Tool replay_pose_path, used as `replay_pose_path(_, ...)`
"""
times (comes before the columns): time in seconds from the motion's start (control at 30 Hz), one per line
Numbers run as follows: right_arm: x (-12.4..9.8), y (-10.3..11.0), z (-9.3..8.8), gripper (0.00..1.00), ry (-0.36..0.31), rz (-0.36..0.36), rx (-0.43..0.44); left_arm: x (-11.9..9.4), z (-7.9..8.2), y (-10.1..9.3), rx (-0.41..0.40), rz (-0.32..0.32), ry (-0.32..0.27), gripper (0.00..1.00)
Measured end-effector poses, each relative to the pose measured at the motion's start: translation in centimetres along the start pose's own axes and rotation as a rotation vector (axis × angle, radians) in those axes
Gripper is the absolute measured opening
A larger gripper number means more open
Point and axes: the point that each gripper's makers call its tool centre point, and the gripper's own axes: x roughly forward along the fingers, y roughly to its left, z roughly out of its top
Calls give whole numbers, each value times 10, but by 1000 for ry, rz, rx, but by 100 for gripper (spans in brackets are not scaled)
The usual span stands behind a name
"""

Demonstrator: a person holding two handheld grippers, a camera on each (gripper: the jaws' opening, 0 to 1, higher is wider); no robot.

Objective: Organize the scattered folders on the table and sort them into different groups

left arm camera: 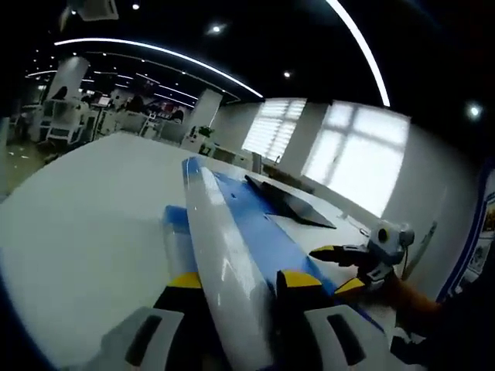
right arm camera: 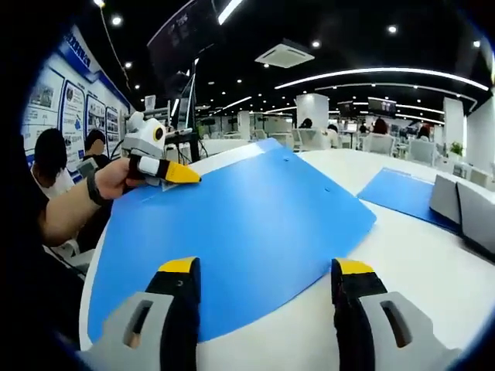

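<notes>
Left gripper view: your left gripper (left arm camera: 236,284) clamps the near edge of a blue folder (left arm camera: 259,224), its yellow-tipped jaws drawn narrow on either side of the folder, which you see edge-on, with a glossy pale face turned to the left. The folder runs away from the jaws over the white table (left arm camera: 85,224). A second blue folder (left arm camera: 176,218) peeks out low on its left, lying flat on the table. Beyond the folder's far end a dark folder (left arm camera: 290,202) lies on the tabletop. At the right your right gripper (left arm camera: 348,270) enters, yellow tips spread, just beside the held folder; whether it touches the folder cannot be told. Bright windows (left arm camera: 356,154) fill the far wall.

Right gripper view: your right gripper (right arm camera: 267,290) stands wide, its two jaws apart over the near edge of the same blue folder (right arm camera: 240,232), here seen broadside as a large flat sheet; nothing lies between the jaws' tips but the folder's surface and the white table (right arm camera: 402,255). At upper left your left gripper (right arm camera: 182,174), held in a hand (right arm camera: 116,179), grips the folder's far edge. Another blue folder (right arm camera: 402,193) lies flat at the right, apart from the first, and grey boxes (right arm camera: 464,205) sit at the table's right edge. Posters (right arm camera: 73,112) line the left wall.
</notes>
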Motion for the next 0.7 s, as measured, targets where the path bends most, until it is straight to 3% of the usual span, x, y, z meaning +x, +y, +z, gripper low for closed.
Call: replay_pose_path(0.7,4,-1,-1,69,4,11,11,-2,-5,-6,72,10,30,40)
